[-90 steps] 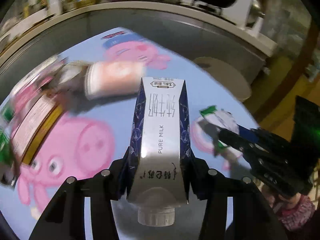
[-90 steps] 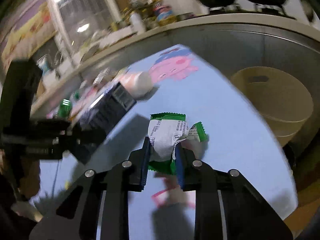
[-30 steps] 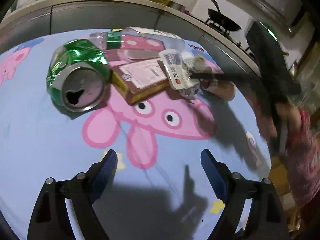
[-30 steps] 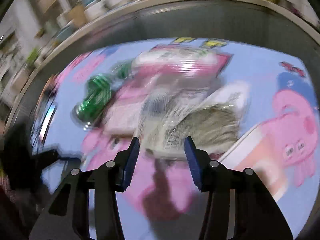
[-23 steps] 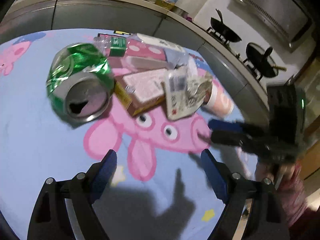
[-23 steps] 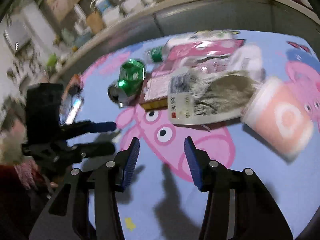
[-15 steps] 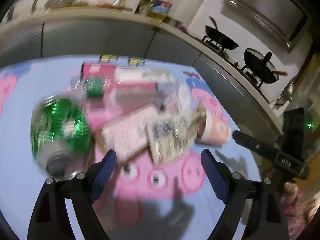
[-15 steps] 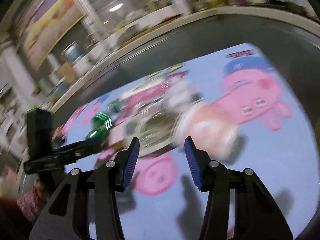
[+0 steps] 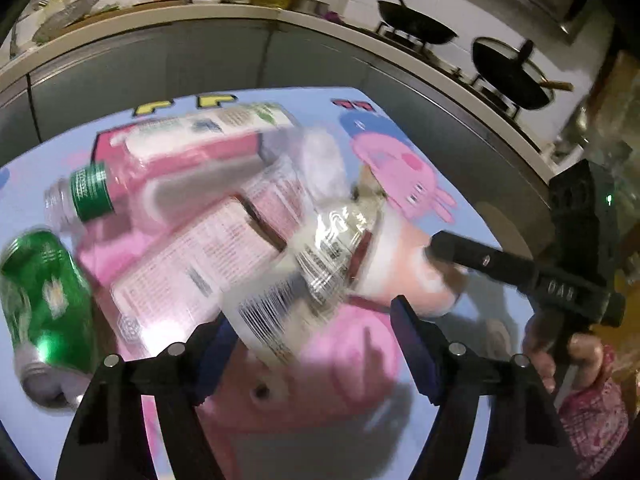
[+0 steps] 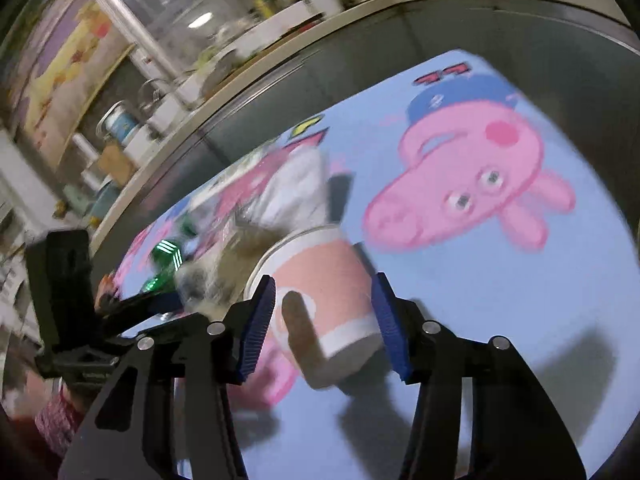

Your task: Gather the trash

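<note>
Three seconds ago the left gripper (image 9: 312, 344) held a milk carton and the right gripper (image 10: 322, 322) a green wrapper — both now carry nothing. The right gripper's half-open jaws straddle a pink paper cup (image 10: 320, 292) lying on its side on the surface (image 10: 500, 320), pads not touching it. The left gripper's jaws are closing, a crinkled clear wrapper (image 9: 304, 276) between them. A pink box (image 9: 200, 268), plastic bottle (image 9: 168, 168) and green can (image 9: 44, 304) crowd just beside the wrapper.

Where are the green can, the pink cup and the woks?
Green can (image 9: 44, 300), left wrist view, on its side wall.
Pink cup (image 10: 324, 280), right wrist view, on its side.
Woks (image 9: 508, 68), left wrist view, on the right-hand wok's lid.
</note>
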### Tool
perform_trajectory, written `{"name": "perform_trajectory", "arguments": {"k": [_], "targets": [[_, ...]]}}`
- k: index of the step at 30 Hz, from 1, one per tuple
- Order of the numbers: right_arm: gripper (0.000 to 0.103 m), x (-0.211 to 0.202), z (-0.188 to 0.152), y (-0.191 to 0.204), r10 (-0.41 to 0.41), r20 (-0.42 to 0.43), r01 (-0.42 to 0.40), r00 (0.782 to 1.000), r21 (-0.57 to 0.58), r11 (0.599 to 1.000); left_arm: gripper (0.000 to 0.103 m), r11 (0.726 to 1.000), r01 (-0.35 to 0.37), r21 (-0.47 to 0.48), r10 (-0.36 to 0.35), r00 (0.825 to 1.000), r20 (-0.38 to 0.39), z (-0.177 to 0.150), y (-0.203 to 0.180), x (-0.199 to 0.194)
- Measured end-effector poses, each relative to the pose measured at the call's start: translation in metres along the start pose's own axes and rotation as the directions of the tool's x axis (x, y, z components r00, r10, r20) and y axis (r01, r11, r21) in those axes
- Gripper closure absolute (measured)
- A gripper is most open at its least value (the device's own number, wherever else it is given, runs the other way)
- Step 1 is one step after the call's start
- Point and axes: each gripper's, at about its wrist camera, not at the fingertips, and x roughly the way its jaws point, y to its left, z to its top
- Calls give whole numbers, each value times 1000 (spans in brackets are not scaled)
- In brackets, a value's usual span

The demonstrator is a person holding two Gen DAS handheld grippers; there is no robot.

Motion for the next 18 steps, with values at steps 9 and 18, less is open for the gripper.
{"name": "perform_trajectory", "arguments": {"k": [9,18], "targets": [[52,-31,-85,23,71,-23,-71,997,-12,997,31,995,92,-35,-94,995,-47,-40,-16,-8],[30,-32,-82,15,18,33,-19,999,13,1000,37,995,-9,-94,9,1000,6,-9,12,-10]]}}
